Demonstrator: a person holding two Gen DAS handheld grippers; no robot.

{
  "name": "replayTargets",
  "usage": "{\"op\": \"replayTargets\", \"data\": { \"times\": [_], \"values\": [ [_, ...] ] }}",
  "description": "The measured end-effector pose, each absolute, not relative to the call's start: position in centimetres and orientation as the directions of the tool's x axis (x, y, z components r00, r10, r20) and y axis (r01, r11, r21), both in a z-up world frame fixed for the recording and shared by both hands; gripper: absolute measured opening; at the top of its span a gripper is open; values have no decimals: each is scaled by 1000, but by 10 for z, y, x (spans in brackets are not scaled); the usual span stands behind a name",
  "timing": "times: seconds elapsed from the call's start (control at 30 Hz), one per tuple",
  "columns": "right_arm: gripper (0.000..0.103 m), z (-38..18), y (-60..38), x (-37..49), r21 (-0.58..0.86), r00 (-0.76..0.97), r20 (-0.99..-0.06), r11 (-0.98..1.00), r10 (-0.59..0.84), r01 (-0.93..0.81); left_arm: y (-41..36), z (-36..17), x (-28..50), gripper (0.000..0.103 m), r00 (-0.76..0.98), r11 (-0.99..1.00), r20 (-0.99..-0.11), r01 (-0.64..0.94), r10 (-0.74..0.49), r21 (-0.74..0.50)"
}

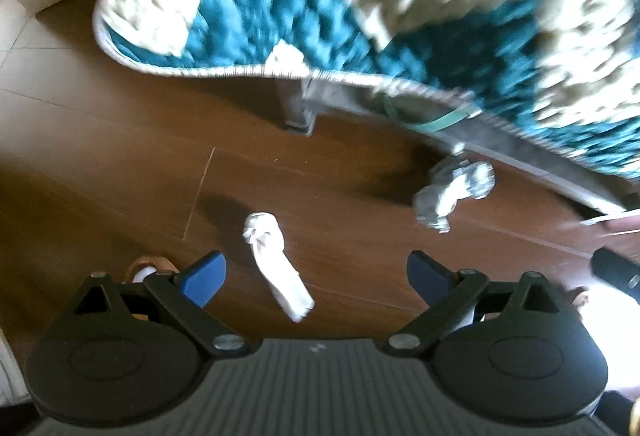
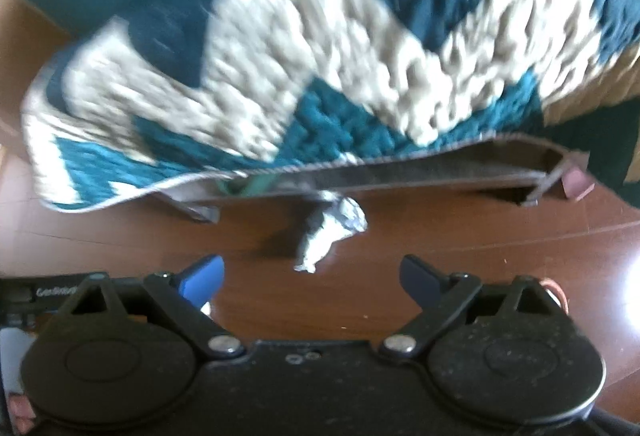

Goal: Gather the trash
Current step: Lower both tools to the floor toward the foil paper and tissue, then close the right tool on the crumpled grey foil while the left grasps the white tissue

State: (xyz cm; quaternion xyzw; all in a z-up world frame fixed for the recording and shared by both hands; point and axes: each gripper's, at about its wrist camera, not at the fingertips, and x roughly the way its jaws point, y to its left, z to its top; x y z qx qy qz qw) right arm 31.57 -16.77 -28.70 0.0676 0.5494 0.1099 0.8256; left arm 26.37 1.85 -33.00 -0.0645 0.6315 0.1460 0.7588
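A twisted white tissue (image 1: 276, 264) lies on the brown wood floor, between and just ahead of my left gripper's (image 1: 316, 274) open blue fingers. A crumpled silver foil wad (image 1: 454, 192) lies further off to the right, near the bed edge. In the right wrist view the same foil wad (image 2: 330, 230) lies on the floor just ahead of my right gripper (image 2: 312, 278), which is open and empty. A small white scrap (image 1: 286, 58) rests on the edge of the teal and cream quilt (image 1: 360, 8).
A bed with the quilt (image 2: 320, 76) hanging over its grey frame (image 2: 400, 172) fills the top of both views. A bed leg (image 1: 298, 108) stands on the floor. A black object (image 1: 616, 270) lies at the right edge. Both views are motion-blurred.
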Motion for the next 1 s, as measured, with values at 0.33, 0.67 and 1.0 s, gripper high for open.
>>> {"op": "replayTargets", "data": {
  "times": [0.33, 0.67, 1.0],
  "values": [
    [91, -402, -147, 374, 282, 244, -930, 959, 274, -1, 48, -451, 275, 93, -43, 904, -984, -389, 174, 177],
    [84, -486, -116, 416, 253, 171, -956, 965, 239, 71, 94, -538, 261, 79, -232, 823, -965, -519, 124, 231],
    [71, -526, -111, 430, 245, 155, -962, 959, 223, 142, 88, -564, 275, 74, -194, 863, -978, -479, 72, 158]
  ]
}}
